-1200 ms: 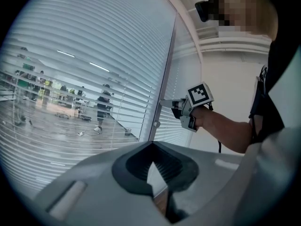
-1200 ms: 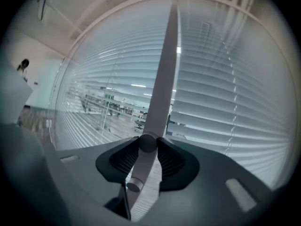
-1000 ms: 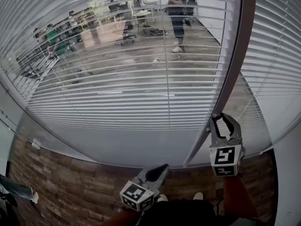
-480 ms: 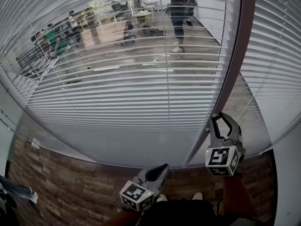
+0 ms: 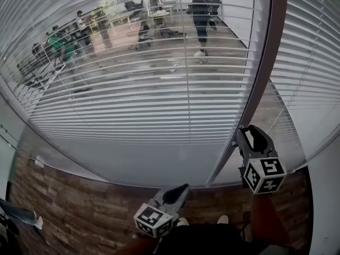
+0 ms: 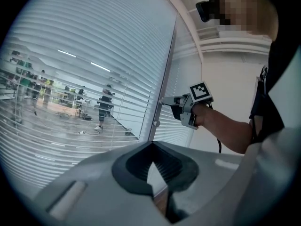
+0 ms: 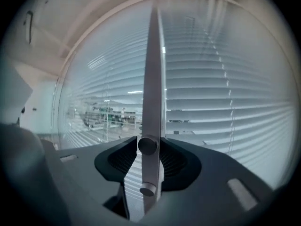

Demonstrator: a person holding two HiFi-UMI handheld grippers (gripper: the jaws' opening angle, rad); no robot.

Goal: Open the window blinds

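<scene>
At the frame post (image 7: 153, 79): right gripper (image 5: 249, 132), jaws wide, just opened further, 1 knob (image 7: 147, 145) between them, not pinched.
Left gripper (image 5: 184, 187): low, jaws together, empty.
Blinds (image 5: 133, 105): lowered over the glass ahead.

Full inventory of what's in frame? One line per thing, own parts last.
blinds: 2, white, slats part open, one on each side of the post
post: 1, brown-grey, upright between the blinds
knobs: 2, grey, on the post, one above the other
cord: 1, white beads, hanging in front of the right-hand blind
floor: brown wood pattern, below the window
people: at least 3, beyond the glass, among desks
shoes: 2, white toes, bottom of head view
forearm: 1, bare, behind the right gripper
left gripper: grey, held low, shut, empty
right gripper: grey, at the post, jaws just been opening, upper knob between them, pads seem clear of it
</scene>
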